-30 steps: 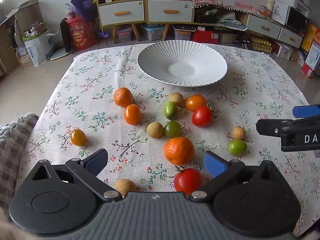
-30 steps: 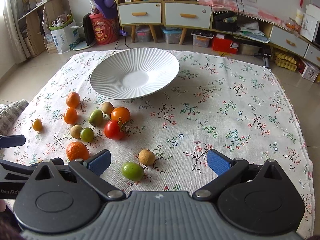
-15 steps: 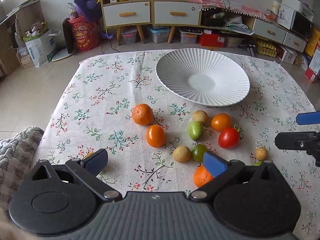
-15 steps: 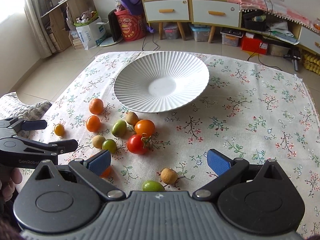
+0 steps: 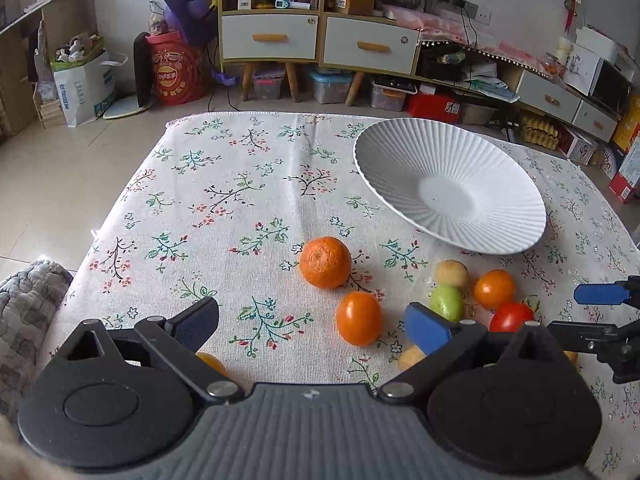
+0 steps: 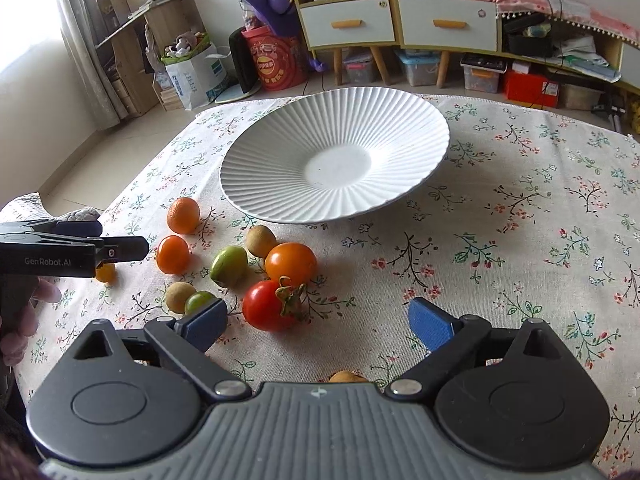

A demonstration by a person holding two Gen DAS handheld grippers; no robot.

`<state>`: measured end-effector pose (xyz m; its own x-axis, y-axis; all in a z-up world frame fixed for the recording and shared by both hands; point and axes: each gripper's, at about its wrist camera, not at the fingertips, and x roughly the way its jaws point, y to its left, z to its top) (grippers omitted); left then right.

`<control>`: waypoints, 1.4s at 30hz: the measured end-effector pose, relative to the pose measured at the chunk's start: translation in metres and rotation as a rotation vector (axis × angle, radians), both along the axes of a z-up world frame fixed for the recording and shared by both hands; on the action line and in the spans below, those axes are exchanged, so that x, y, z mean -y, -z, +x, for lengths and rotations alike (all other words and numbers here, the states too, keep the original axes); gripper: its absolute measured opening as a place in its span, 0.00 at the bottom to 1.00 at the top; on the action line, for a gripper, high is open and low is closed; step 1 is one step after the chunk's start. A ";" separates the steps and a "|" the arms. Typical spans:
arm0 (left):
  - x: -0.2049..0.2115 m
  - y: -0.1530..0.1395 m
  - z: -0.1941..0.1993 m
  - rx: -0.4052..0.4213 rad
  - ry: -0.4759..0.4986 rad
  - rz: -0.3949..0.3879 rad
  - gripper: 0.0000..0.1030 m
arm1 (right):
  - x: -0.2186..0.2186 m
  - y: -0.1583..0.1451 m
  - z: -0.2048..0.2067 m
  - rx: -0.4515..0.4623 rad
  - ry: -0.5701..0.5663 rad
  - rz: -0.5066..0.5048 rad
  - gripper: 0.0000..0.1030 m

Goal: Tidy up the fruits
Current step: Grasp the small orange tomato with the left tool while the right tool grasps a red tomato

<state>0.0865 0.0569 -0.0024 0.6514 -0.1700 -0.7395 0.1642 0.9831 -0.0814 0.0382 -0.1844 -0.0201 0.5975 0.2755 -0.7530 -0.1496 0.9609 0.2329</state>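
Counter [image 6: 520, 240] under a floral cloth carries everything. Biggest item: the white ribbed plate [image 6: 280, 184], toward the far side, nothing in it. Left gripper [image 5: 312, 330] hangs low over the near-left part of the cloth, fingers [image 5: 426, 326] spread wide, nothing between them; an orange tomato [image 5: 359, 324] sits just ahead inside the span, a mandarin [image 5: 325, 262] a bit beyond it. Right gripper [image 6: 318, 322] also low, fingers [image 6: 430, 324] wide apart and gripping nothing, with the red tomato [image 6: 268, 306] right in front, closer to its left finger. From the right wrist view the left gripper shows at the left edge, side-on, with the person's hand on it. All fruit lies loose on the cloth on the near side of the plate. Cluster near the plate rim: large orange tomato [image 6: 290, 264] touching the red one's stem side, a green fruit [image 6: 229, 266] beside it, a tan longan [image 6: 260, 241] between that pair and the plate. Nearer: a second longan [image 6: 179, 297] touching a small green fruit [image 6: 197, 301], which is partly hidden behind the right gripper's left finger. Small yellow tomato [image 6: 106, 273] sits at the left, partly covered by the left gripper. One more longan [image 6: 346, 377] peeks out just ahead of the right gripper's body.
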 end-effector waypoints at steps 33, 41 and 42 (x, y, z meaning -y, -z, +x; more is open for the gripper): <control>0.020 0.031 0.000 0.024 0.145 0.001 0.37 | -0.025 0.016 0.000 0.081 -0.093 -0.035 0.39; 0.016 0.031 -0.001 0.037 0.130 0.007 0.26 | -0.028 0.015 -0.003 0.095 -0.112 -0.048 0.35; 0.015 0.030 -0.001 0.038 0.127 0.003 0.26 | -0.027 0.014 -0.003 0.094 -0.111 -0.045 0.35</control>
